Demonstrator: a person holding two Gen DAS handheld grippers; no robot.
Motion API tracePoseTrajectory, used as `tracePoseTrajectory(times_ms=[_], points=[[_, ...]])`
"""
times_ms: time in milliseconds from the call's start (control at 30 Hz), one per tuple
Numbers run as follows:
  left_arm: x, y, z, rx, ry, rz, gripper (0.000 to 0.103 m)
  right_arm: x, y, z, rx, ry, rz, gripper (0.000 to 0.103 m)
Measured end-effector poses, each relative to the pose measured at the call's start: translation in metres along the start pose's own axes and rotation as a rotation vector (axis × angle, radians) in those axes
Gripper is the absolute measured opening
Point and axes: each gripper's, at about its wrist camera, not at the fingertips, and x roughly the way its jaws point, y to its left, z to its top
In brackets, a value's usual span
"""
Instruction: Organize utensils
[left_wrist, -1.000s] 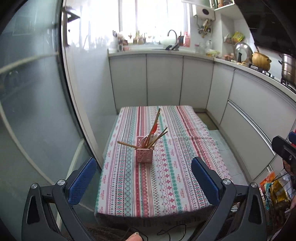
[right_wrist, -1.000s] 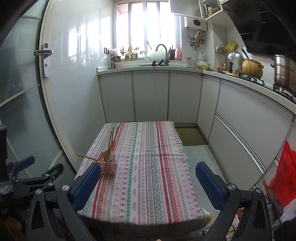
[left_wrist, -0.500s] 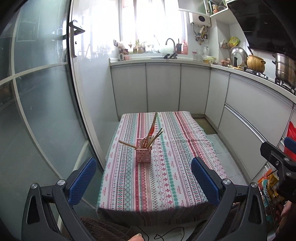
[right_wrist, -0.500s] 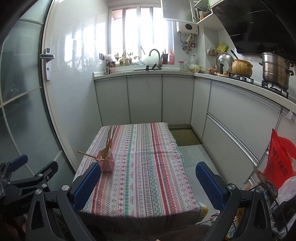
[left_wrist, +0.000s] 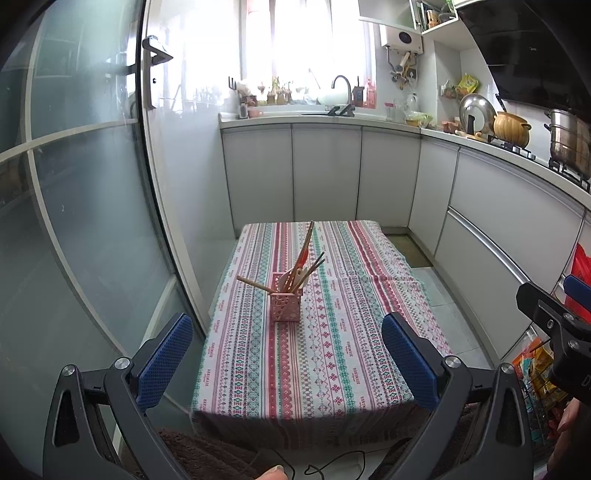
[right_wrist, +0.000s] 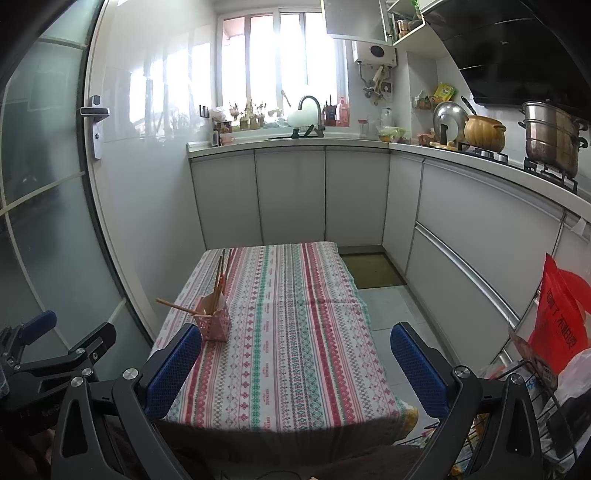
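A: Status?
B: My left tongs (left_wrist: 288, 363) and right tongs (right_wrist: 295, 367) gape wide, empty, short of the table's (right_wrist: 295, 387) near edge. Holder (left_wrist: 285, 306) stands by its left edge, utensils (left_wrist: 301, 264) inside.
A: Advice?
B: Withdraw level; don't nudge the holder.

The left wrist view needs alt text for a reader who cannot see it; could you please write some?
A pink lattice utensil holder with chopsticks and spoons stands on a table under a striped patterned tablecloth in a kitchen. The left gripper, jaws wide open and empty, frames the foreground, short of the table.
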Motion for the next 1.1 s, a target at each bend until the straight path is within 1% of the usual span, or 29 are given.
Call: tracePoseTrajectory(times_ms=[1100], points=[[0.0022,0.0007,0.0016,-0.009,-0.002,0.005,0.103,0.0002,0.003,0.0012,0.001,-0.007,0.009,0.103]])
